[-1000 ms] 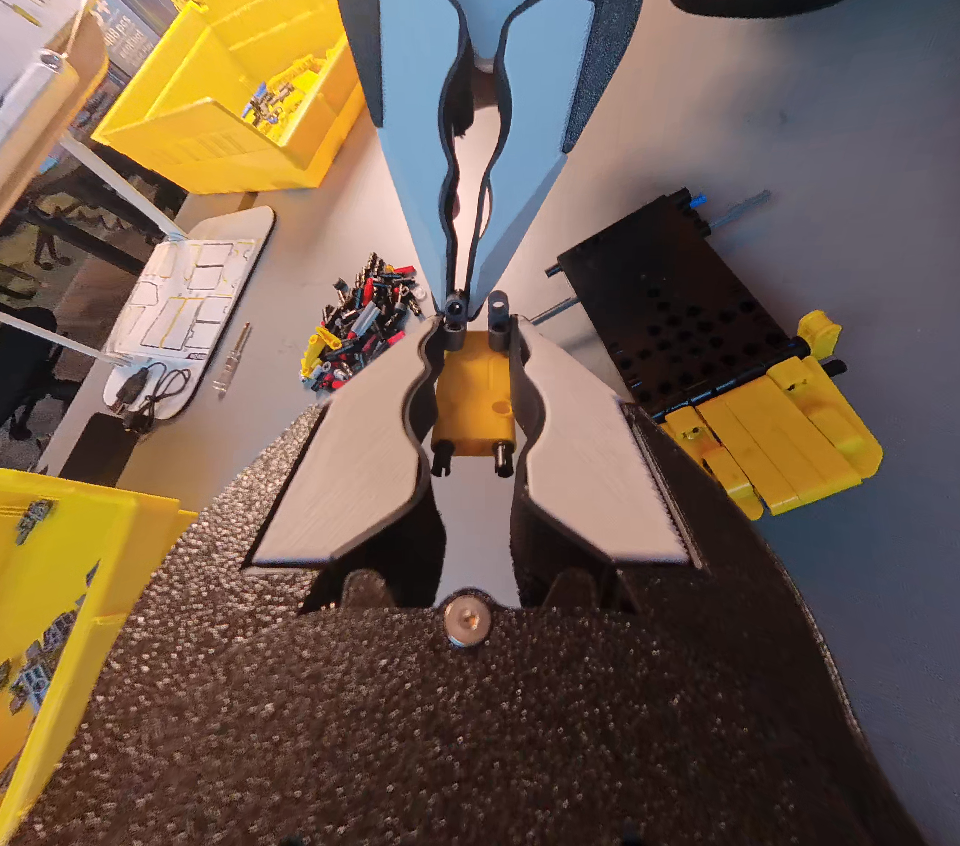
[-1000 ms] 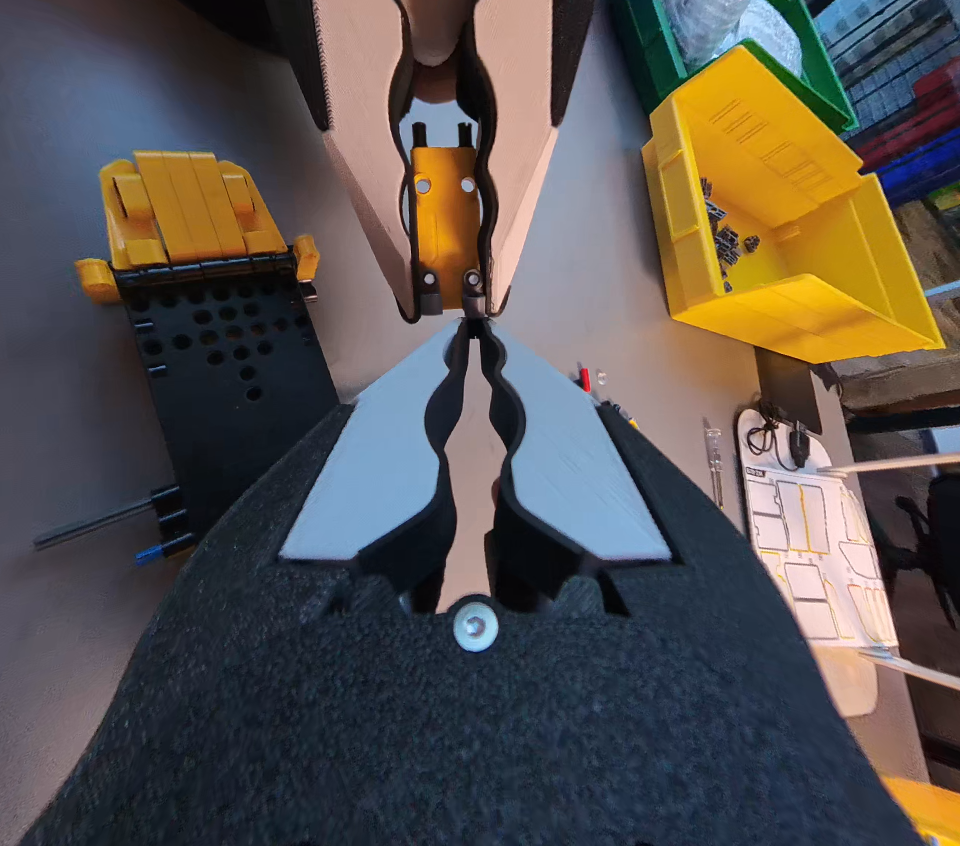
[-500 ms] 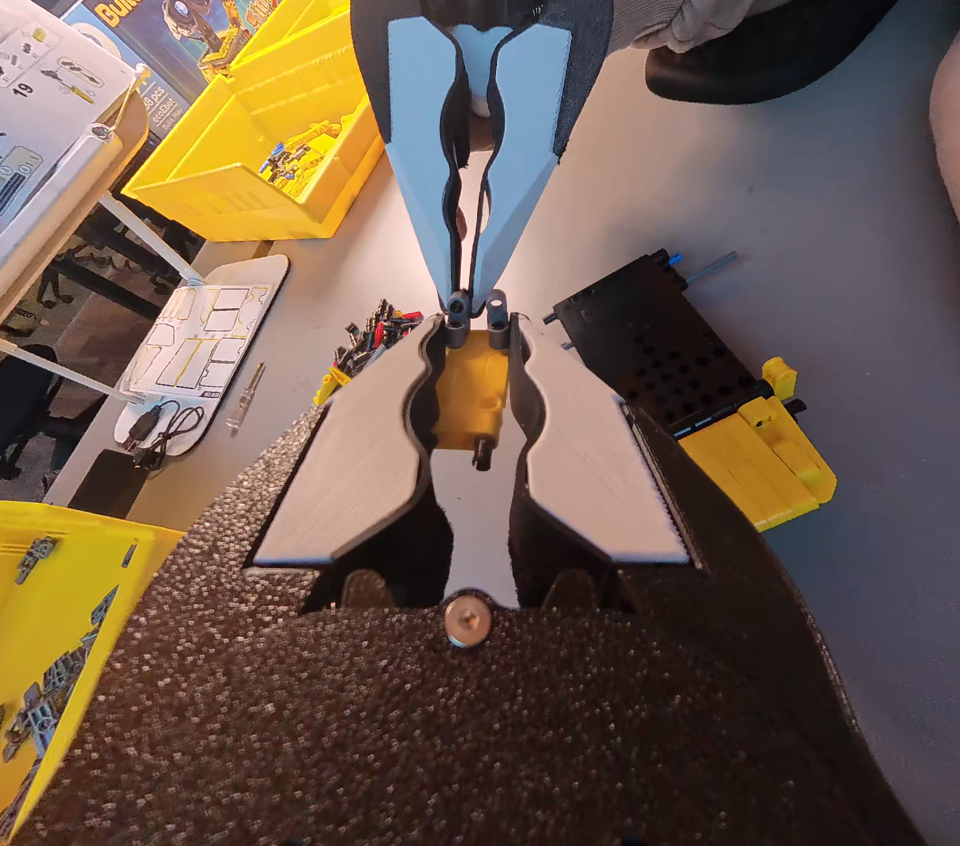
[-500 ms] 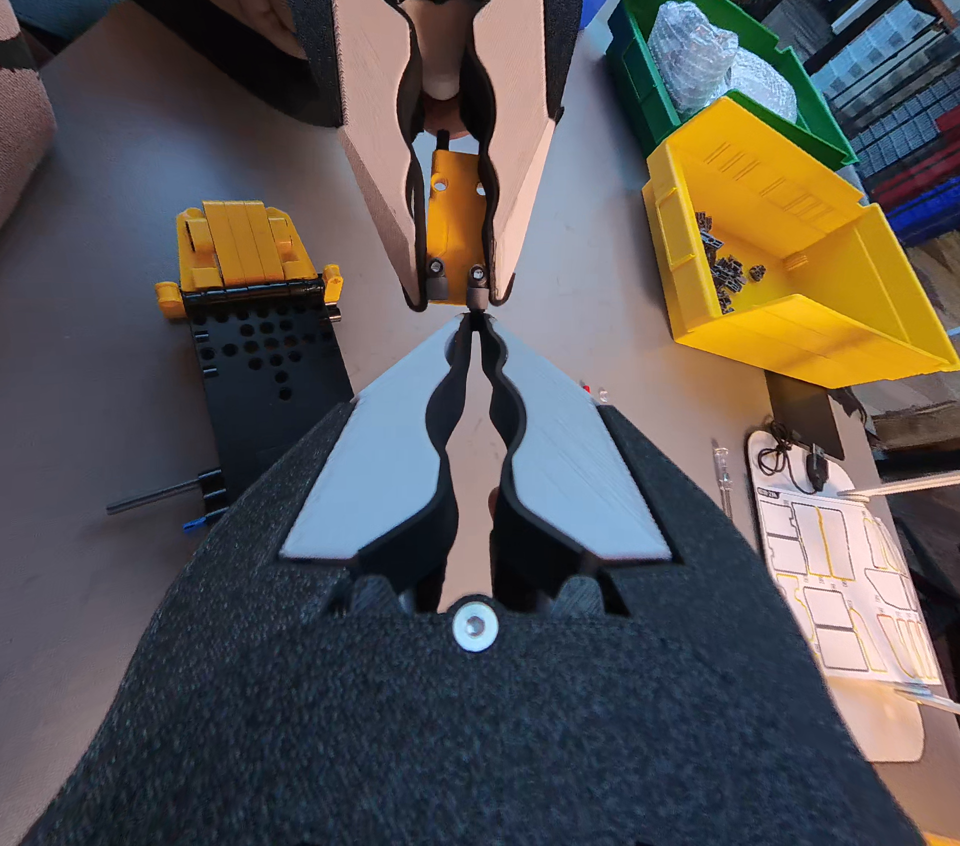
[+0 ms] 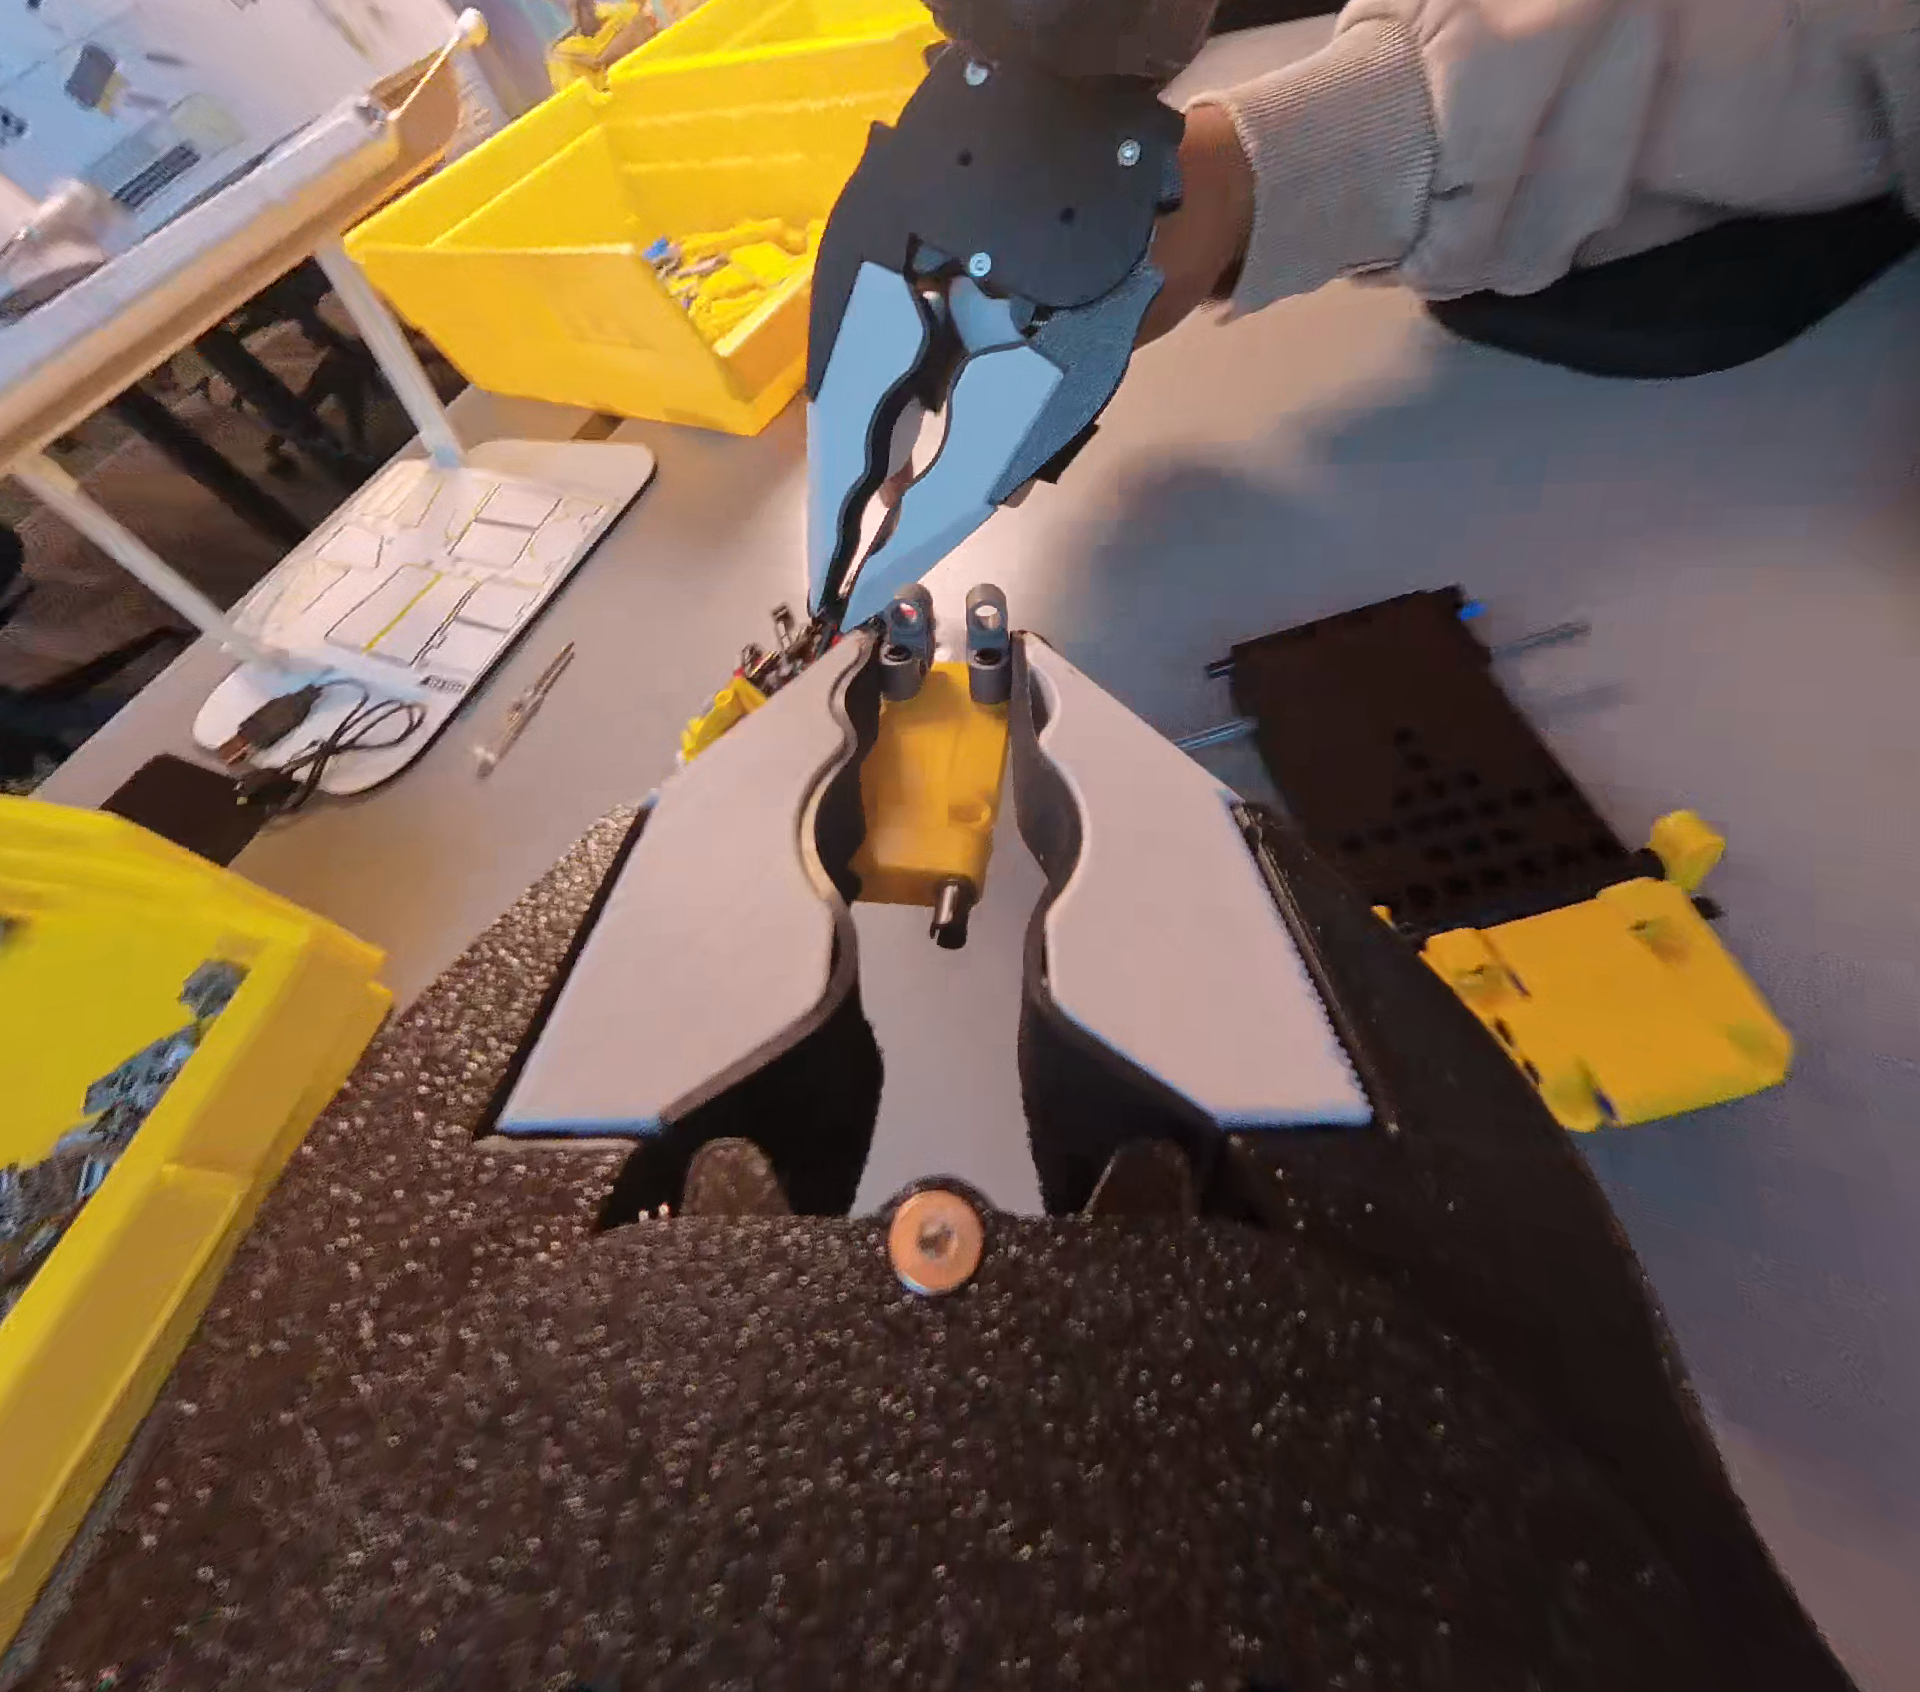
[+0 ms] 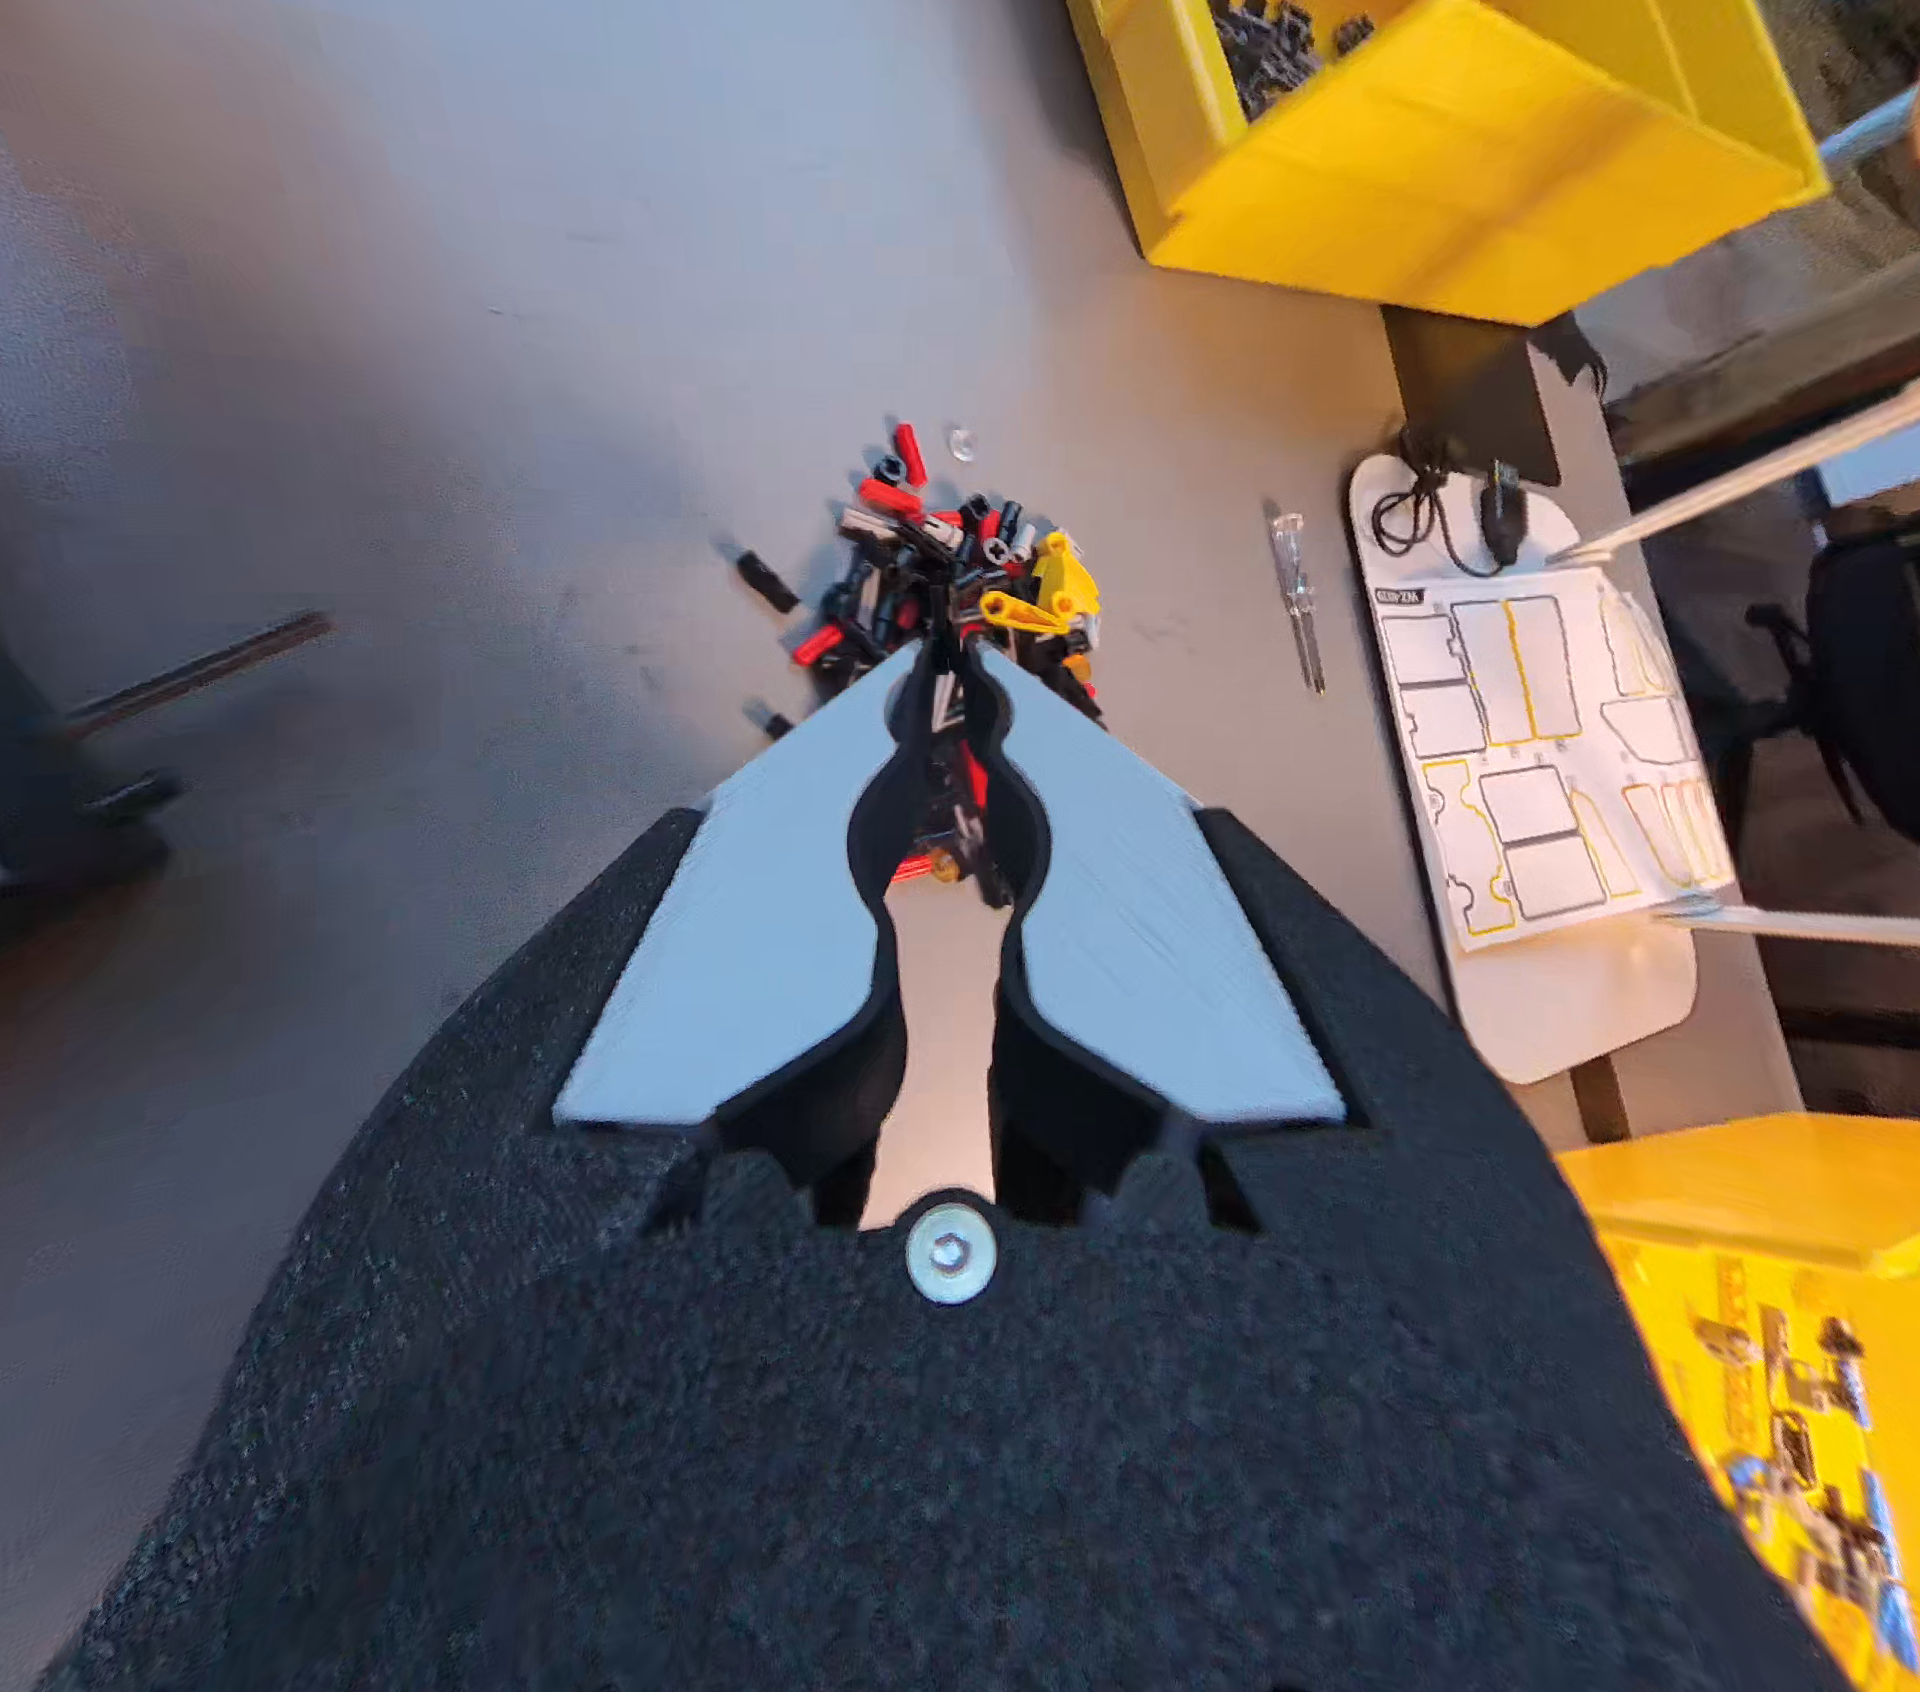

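Note:
My left gripper is shut on a yellow motor-like block and holds it above the table. Two grey connectors stick out of the block's front end, and a dark shaft points back toward me. My right gripper points down just left of the block, its tips in a pile of small black, red and yellow pins. In the right wrist view the right gripper has its jaws closed at the near edge of that pile. I cannot tell whether a pin is between them.
A black perforated plate with yellow parts lies at the right. Yellow bins stand at the back and near left. A white stand base with a cable and a clear screwdriver lie beside the pile. Another yellow bin holds dark parts. There is about 12 centimetres between the tips of the two grippers.
My right gripper has left the connectors at the front of the yellow block and swung down onto the pile of pins. My left gripper still holds the block, now turned a little.

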